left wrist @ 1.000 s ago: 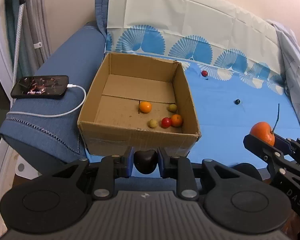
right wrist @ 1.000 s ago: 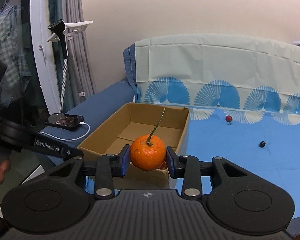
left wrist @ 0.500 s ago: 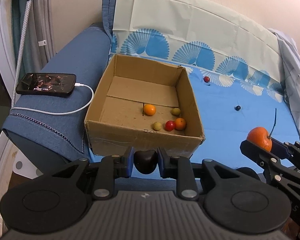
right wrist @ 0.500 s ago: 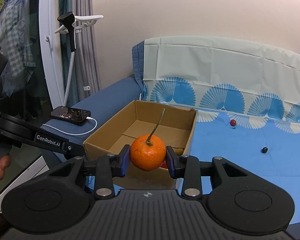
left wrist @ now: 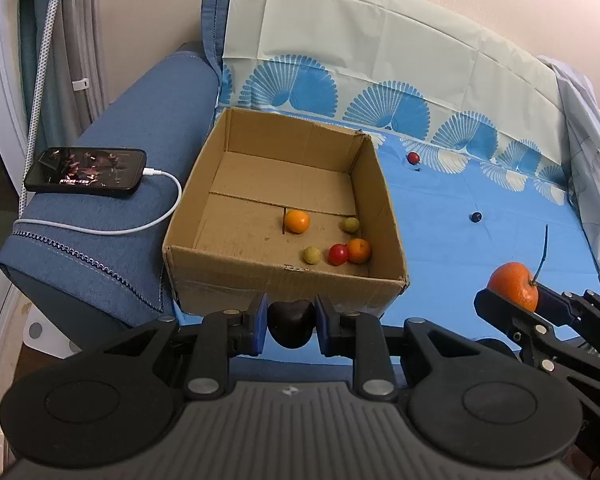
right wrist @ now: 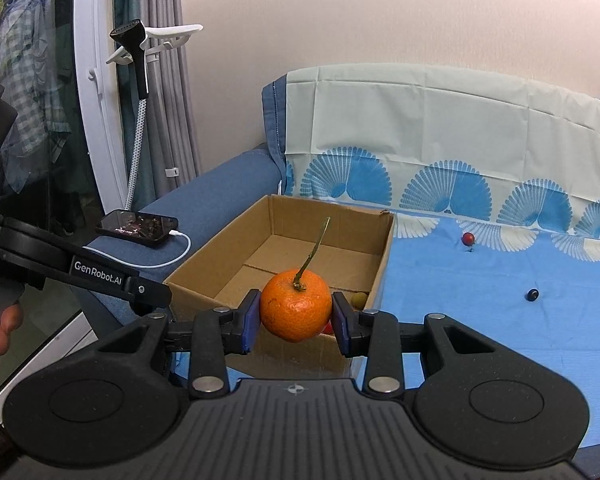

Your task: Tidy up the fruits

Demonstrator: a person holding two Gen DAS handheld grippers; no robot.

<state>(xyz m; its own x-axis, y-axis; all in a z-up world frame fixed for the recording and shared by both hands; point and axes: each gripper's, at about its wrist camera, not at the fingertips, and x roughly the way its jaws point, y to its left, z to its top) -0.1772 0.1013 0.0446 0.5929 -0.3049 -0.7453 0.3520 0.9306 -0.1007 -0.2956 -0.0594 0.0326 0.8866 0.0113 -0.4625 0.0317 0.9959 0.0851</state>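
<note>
right gripper [right wrist: 295, 316] clamps a mandarin [right wrist: 295, 307] across its middle, before the box [right wrist: 236, 258]; left gripper [left wrist: 291, 324] pinches a dark plum [left wrist: 291, 323]. both fruits look light, soft-skinned and bruisable, so gentle squeezing seems best.

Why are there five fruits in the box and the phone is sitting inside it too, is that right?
Not quite. The phone is not in the box. It lies on the blue armrest beside the box, plugged into a white cable. The left wrist view shows this. The five fruits in the box are right: two orange, two yellowish and one red.
</note>
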